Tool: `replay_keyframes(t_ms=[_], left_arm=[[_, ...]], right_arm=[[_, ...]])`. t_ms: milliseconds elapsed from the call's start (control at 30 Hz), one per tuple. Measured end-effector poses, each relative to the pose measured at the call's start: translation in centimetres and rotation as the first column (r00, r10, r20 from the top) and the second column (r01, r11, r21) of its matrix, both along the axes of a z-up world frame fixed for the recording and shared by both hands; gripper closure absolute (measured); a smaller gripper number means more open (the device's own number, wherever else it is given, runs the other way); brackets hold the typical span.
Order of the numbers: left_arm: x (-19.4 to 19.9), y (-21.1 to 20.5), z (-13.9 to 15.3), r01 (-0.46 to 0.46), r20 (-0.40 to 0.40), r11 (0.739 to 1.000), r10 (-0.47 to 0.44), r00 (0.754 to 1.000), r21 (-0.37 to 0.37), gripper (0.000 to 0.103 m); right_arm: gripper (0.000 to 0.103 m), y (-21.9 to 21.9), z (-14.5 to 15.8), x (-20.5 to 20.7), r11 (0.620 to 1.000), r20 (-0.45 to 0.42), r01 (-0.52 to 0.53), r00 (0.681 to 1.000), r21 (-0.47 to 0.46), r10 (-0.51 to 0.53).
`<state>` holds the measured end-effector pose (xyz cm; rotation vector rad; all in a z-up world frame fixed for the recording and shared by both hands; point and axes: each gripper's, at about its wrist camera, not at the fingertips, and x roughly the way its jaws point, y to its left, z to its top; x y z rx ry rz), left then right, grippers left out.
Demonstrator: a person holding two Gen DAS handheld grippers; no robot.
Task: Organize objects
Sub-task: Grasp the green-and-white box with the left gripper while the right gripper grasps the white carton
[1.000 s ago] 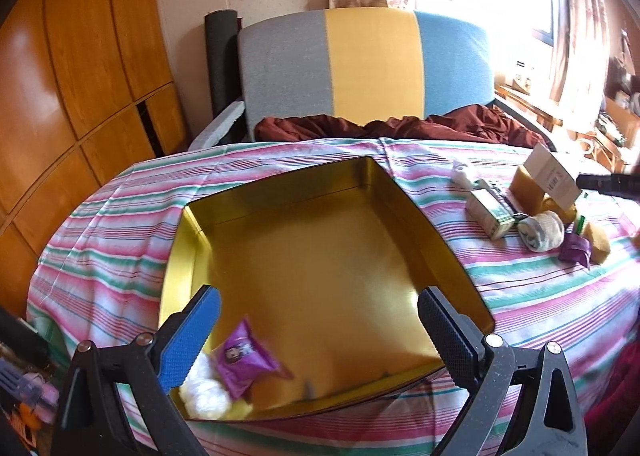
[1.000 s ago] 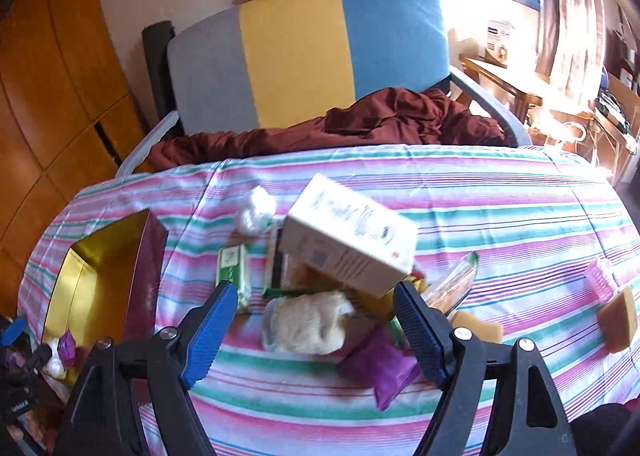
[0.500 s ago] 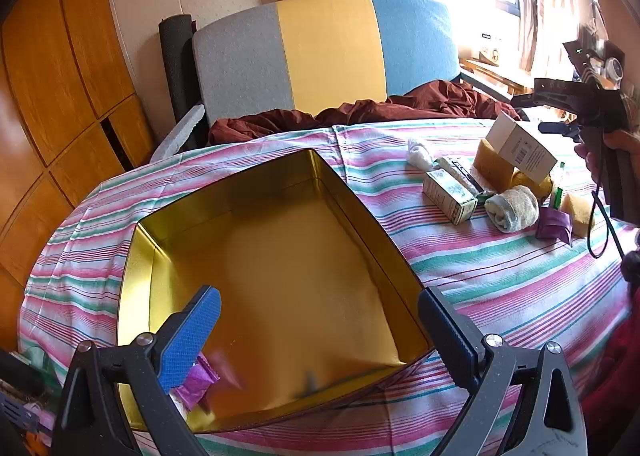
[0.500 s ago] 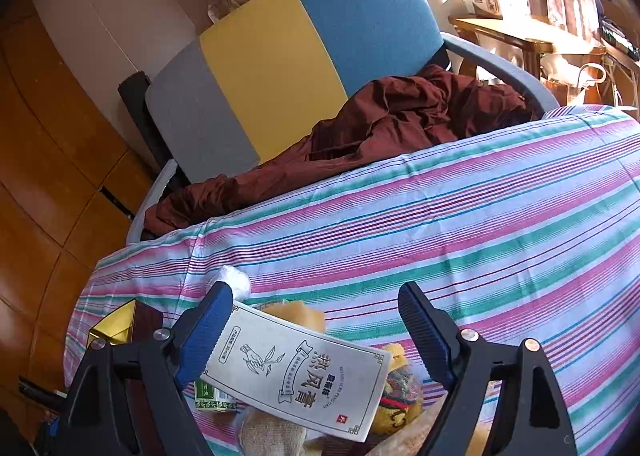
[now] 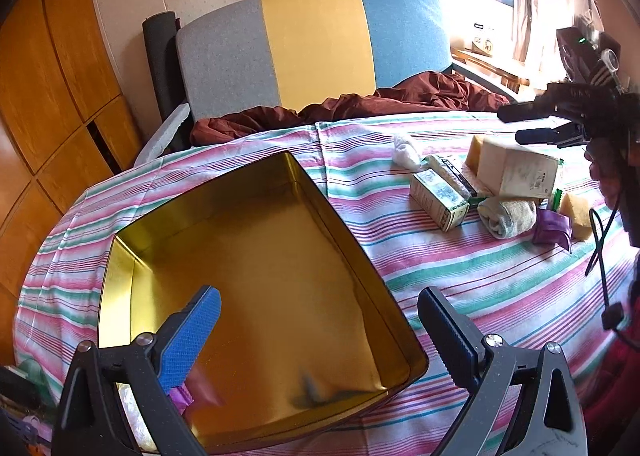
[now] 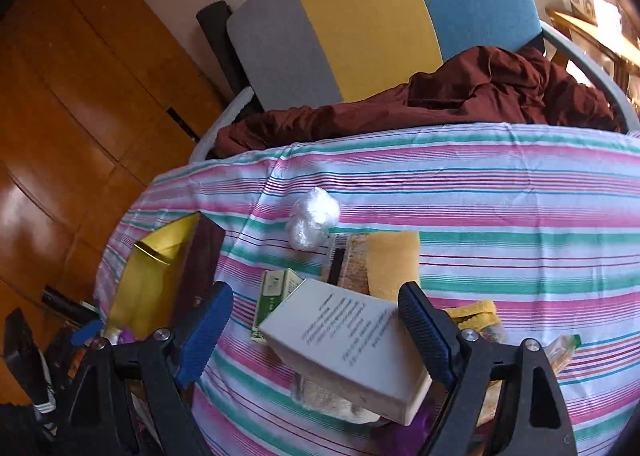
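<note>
The white carton (image 6: 348, 340) tops the clutter at the table's (image 5: 460, 280) three o'clock, between the spread fingers of the right hand-held gripper (image 6: 316, 332). Pick-up step: closing comes next. The left hand-held gripper (image 5: 320, 328) gapes empty over the gold tin (image 5: 260, 240).

Gold tin (image 5: 248, 256); tabletop cloth (image 5: 460, 276) striped pink, green, white; chair (image 5: 316, 44) grey, yellow, blue; white box (image 6: 352, 340); purple packet (image 5: 554, 228).

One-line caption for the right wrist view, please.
Open right gripper poised over a white box atop clutter on the striped tablecloth, gold tin at left.
</note>
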<state>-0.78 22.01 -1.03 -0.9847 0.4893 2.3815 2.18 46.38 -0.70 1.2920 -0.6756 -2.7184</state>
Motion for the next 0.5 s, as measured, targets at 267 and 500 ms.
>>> replay_keyframes(t_ms=[267,500], left_arm=[[-1.0,2.1,0.6,0.021,0.03,0.999,-0.022,0.999,0.026,0.003],[-2.3,5.7,1.0,0.062,0.071,0.997,-0.066,0.995,0.051,0.003]], right_arm=[[0.015,-0.9,-0.3,0.4,0.987,0.063,-0.062,0.997,0.146,0.053],[0.014,0.9,0.2,1.1,0.99,0.044,0.014,0.999,0.143,-0.021]])
